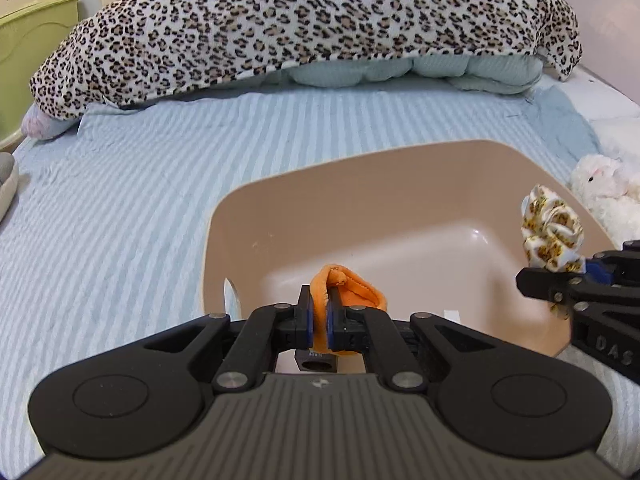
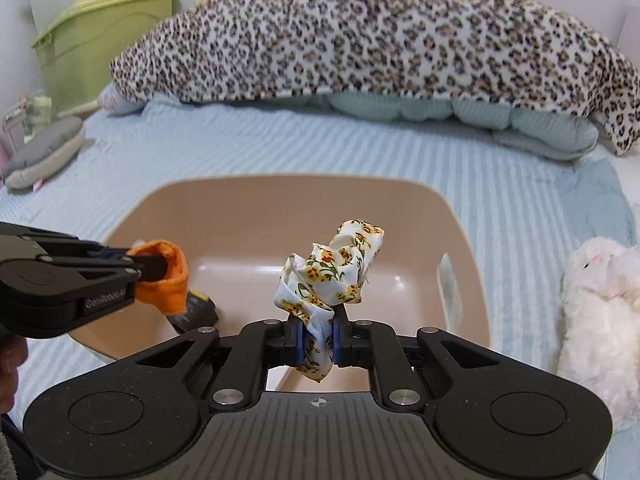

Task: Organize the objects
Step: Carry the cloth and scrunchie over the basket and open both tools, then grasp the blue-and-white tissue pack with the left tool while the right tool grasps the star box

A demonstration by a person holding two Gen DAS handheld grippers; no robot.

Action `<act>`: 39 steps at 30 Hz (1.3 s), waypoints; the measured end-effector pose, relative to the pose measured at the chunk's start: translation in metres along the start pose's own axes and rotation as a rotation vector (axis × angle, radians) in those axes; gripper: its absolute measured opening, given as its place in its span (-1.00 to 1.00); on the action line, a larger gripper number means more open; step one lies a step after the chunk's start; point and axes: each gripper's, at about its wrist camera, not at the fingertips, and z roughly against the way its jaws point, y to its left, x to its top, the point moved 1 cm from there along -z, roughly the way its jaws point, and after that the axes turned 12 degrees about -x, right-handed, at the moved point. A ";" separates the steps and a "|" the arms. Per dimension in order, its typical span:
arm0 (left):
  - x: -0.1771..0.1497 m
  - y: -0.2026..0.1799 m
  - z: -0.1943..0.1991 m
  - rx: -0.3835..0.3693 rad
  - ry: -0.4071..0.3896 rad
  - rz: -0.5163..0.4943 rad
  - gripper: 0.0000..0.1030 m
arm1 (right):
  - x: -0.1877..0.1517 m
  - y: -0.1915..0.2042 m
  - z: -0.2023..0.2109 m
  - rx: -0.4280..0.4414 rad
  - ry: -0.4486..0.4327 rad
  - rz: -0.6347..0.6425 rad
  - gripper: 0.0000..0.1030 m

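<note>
The left gripper (image 1: 319, 320) is clamped on an orange cloth (image 1: 352, 290), held above the near left part of a beige plastic basin (image 1: 304, 208). The right gripper (image 2: 316, 338) pinches a white floral scrunchie (image 2: 332, 268) over the basin's middle. A dark object with a yellow edge (image 2: 196, 308) lies on the basin floor below the orange cloth. The basin sits on a blue striped bedsheet (image 1: 120, 200); a white plush toy (image 2: 600, 304) lies just beside its right wall, and a leopard-print blanket (image 2: 360, 40) is heaped beyond
</note>
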 end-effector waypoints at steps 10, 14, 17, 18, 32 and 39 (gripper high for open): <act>-0.007 -0.001 0.003 0.041 0.012 -0.012 -0.68 | -0.012 0.001 -0.001 0.020 0.023 -0.012 -0.21; -0.003 -0.003 0.023 0.029 -0.025 0.006 0.19 | -0.008 -0.004 0.019 0.006 -0.023 -0.026 0.25; -0.002 -0.006 0.038 0.038 -0.053 -0.001 0.41 | -0.007 -0.007 0.036 0.001 -0.049 -0.038 0.40; -0.002 -0.007 0.042 0.041 -0.050 -0.010 0.42 | -0.007 -0.008 0.040 -0.001 -0.057 -0.042 0.46; -0.040 0.000 0.089 0.052 -0.050 0.013 0.46 | -0.053 -0.021 0.075 -0.030 -0.003 -0.114 0.83; -0.065 0.006 0.089 0.047 -0.004 0.046 0.48 | -0.083 -0.019 0.068 -0.038 0.079 -0.118 0.83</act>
